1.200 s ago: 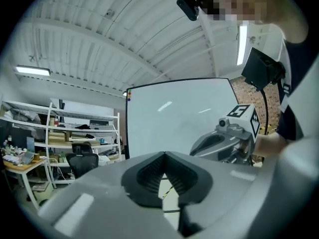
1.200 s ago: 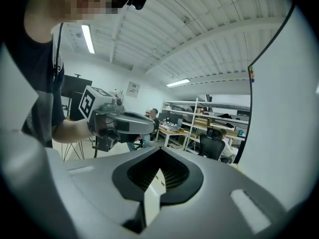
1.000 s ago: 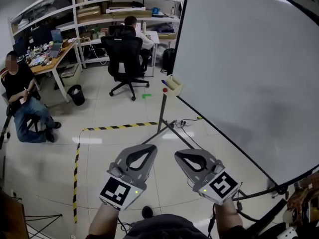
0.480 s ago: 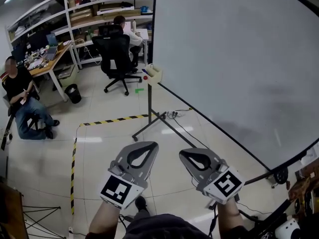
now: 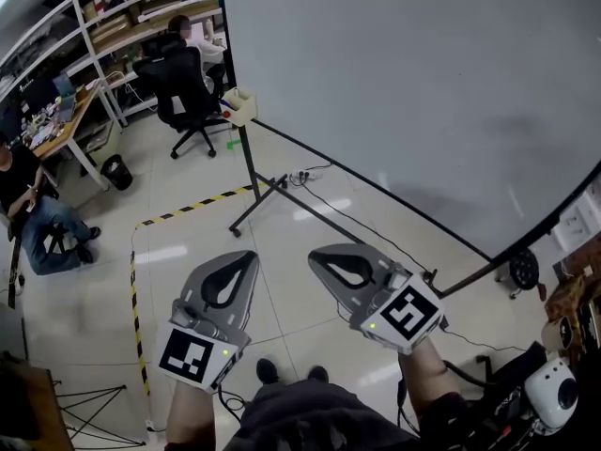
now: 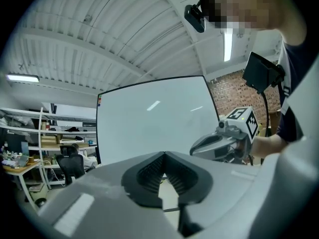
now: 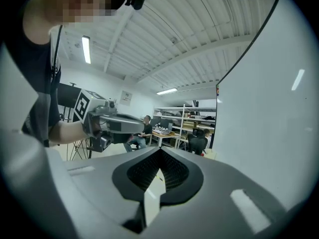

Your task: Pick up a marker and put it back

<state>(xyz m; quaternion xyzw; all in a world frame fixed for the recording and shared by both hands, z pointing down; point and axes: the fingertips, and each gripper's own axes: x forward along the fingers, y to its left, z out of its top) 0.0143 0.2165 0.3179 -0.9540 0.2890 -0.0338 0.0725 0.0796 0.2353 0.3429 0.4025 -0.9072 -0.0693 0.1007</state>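
The left tongs (image 5: 246, 257) and the right tongs (image 5: 317, 256) are held low over the floor (image 5: 94, 280), side by side and a little apart, with their tips aimed towards the whiteboard (image 5: 423, 83). The left tongs are seen closed: the ribbed black pads (image 6: 150, 175) meet at the tip with nothing between them. The right tongs are likewise drawn together and empty. Each is built of smooth grey plastic with a teardrop-shaped opening behind the tips, and a cube of black-and-white square markers is carried at its rear.

A marker (image 5: 224, 114) is found well ahead of them, at a small beige box-shaped holder (image 5: 240, 103) fixed at the whiteboard's lower left corner. Only a red end is shown at the holder's left side. It appears to point away from the board, though its long axis cannot be settled at this size.

The board is a large, smooth white sheet in a thin black frame, borne on a black metal stand (image 5: 250, 163). The floor is laid with glossy pale tiles and crossed by yellow-and-black striped tape (image 5: 188, 209).
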